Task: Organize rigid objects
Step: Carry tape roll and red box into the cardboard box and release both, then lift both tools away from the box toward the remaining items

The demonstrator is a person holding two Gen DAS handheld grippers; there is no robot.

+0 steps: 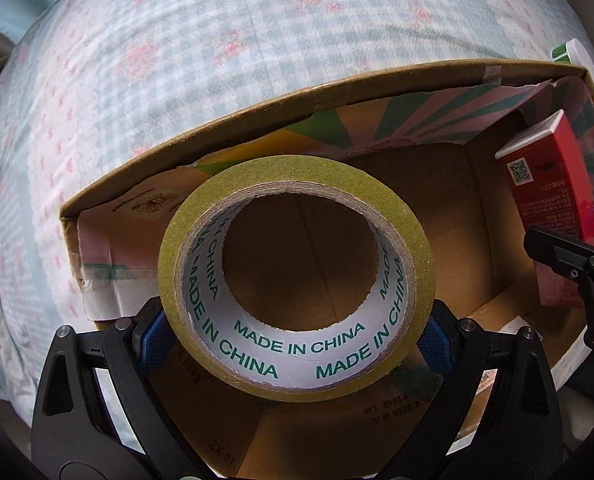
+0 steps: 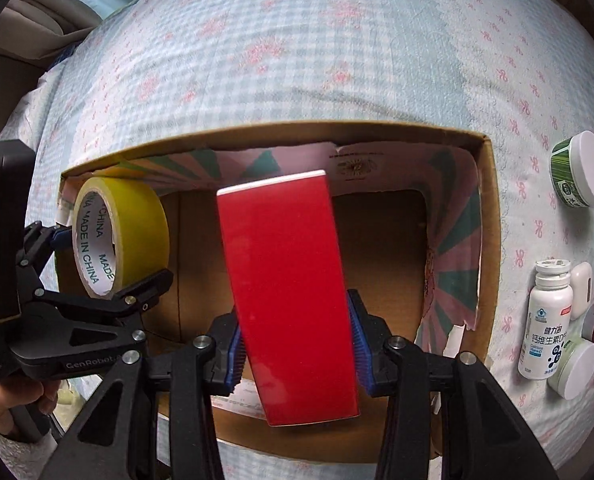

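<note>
Clamped between the left gripper's point(image 1: 295, 340) blue pads, a yellow tape roll point(image 1: 295, 276) hung over the open cardboard box point(image 1: 233, 128). To its right, the right gripper point(image 2: 295, 344) gripped a red carton point(image 2: 287, 296) above the same box, with small jars point(image 2: 581, 168) lying further right on the checked sheet point(image 2: 337, 40).

Both wrist views close above cardboard box point(image 1: 257, 116).
</note>
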